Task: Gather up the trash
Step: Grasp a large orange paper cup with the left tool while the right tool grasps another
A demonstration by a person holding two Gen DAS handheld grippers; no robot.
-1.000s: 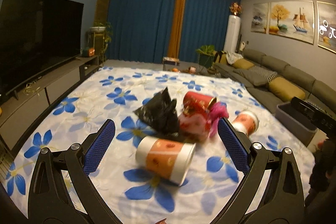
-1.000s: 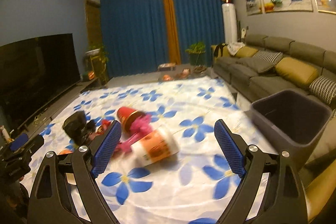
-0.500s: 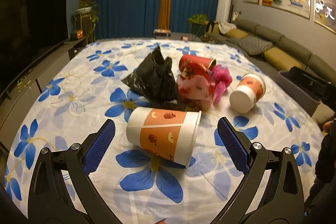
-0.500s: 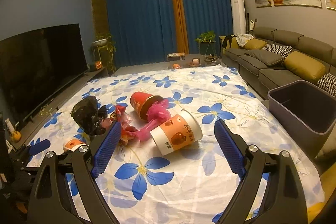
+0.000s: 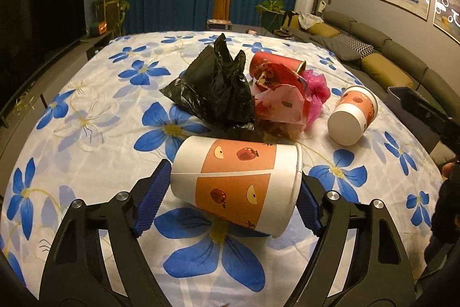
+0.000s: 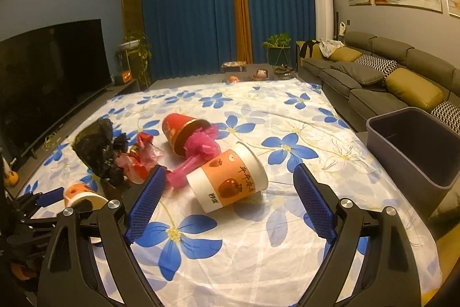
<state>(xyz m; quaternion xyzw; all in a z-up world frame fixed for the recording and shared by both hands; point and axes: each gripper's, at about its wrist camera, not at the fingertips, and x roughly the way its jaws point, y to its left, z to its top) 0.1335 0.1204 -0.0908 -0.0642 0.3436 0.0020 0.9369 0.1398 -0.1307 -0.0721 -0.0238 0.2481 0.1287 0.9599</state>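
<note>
Left gripper [image 5: 230,192]: jaws have just been closing round the near paper cup [image 5: 235,180], lying on its side. Blue pads flank base and rim; firm contact cannot be confirmed.
Change: a second ago this cup lay ahead of wide jaws; it now sits between them. Pickup judged imminent.
Right gripper [image 6: 227,206]: wide open, empty, unchanged; second paper cup [image 6: 230,180] just beyond the pads at 12 o'clock.
Remaining trash: black bag [image 5: 212,88], red wrappers [image 5: 279,97], at 12 o'clock past the near cup.
Bin [image 6: 414,146]: 2 o'clock of right gripper, appears empty.
</note>
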